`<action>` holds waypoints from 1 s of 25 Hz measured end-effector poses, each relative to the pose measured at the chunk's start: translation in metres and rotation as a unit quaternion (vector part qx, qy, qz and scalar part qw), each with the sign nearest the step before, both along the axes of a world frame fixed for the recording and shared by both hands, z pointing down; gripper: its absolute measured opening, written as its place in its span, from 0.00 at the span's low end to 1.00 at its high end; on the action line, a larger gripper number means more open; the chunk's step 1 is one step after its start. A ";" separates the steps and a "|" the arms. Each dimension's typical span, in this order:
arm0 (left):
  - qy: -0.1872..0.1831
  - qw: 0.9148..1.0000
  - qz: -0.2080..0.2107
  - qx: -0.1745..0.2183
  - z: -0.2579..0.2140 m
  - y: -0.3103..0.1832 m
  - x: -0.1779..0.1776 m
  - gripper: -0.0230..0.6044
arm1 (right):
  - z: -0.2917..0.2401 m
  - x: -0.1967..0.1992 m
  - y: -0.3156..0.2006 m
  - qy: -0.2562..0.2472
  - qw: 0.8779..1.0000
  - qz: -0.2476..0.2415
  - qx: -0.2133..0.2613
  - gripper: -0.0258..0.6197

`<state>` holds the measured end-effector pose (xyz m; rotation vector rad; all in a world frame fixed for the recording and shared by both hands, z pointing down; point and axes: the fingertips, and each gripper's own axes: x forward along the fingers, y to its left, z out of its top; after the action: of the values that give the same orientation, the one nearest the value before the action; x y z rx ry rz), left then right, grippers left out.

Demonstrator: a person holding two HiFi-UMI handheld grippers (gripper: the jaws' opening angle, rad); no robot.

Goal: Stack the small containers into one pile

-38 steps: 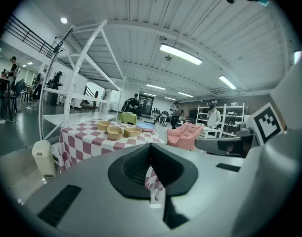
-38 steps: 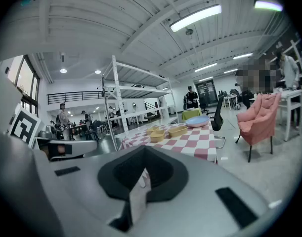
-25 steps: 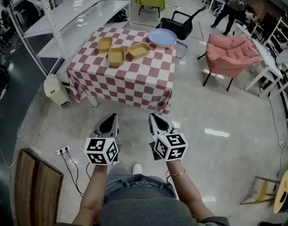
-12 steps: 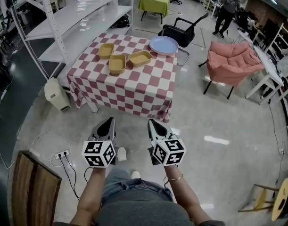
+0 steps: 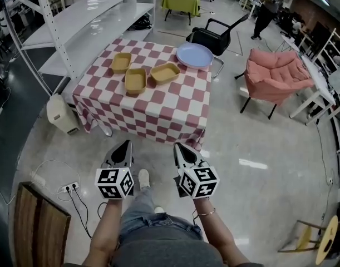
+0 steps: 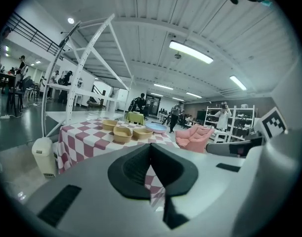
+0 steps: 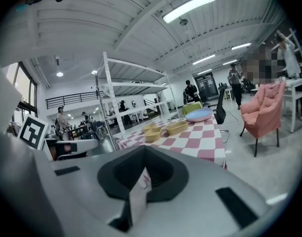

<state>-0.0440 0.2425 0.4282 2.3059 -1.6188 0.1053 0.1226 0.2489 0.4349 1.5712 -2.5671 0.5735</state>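
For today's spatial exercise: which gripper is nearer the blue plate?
Right. The right gripper is nearly in line with the blue plate; the left gripper sits further left, farther away.

The checked tablecloth (image 5: 170, 113) is draped cloth; the tan containers (image 5: 135, 80) look matt (plastic, seemingly), and the pale floor (image 5: 264, 143) shines glossy, smooth.

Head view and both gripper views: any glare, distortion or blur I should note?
Head view: sharp, lamp glare on the glossy floor. Left gripper view: heavy fisheye, dark corners, the shelf frame bows. Right gripper view: same fisheye, ceiling lamp blown out.
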 end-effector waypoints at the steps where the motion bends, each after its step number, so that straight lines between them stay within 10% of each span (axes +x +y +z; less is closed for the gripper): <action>1: 0.000 1.000 -0.001 -0.001 0.001 -0.010 -0.003 0.06 | 0.001 -0.002 -0.009 0.001 1.000 -0.001 -0.001 0.05; 25: -0.005 0.999 -0.010 -0.048 0.039 -0.230 -0.080 0.06 | 0.025 -0.074 -0.229 0.027 0.999 0.006 -0.043 0.05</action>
<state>-0.1245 0.0129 0.4672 2.2208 -1.6053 0.1853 0.0483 0.0198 0.4596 1.5545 -2.4603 0.6244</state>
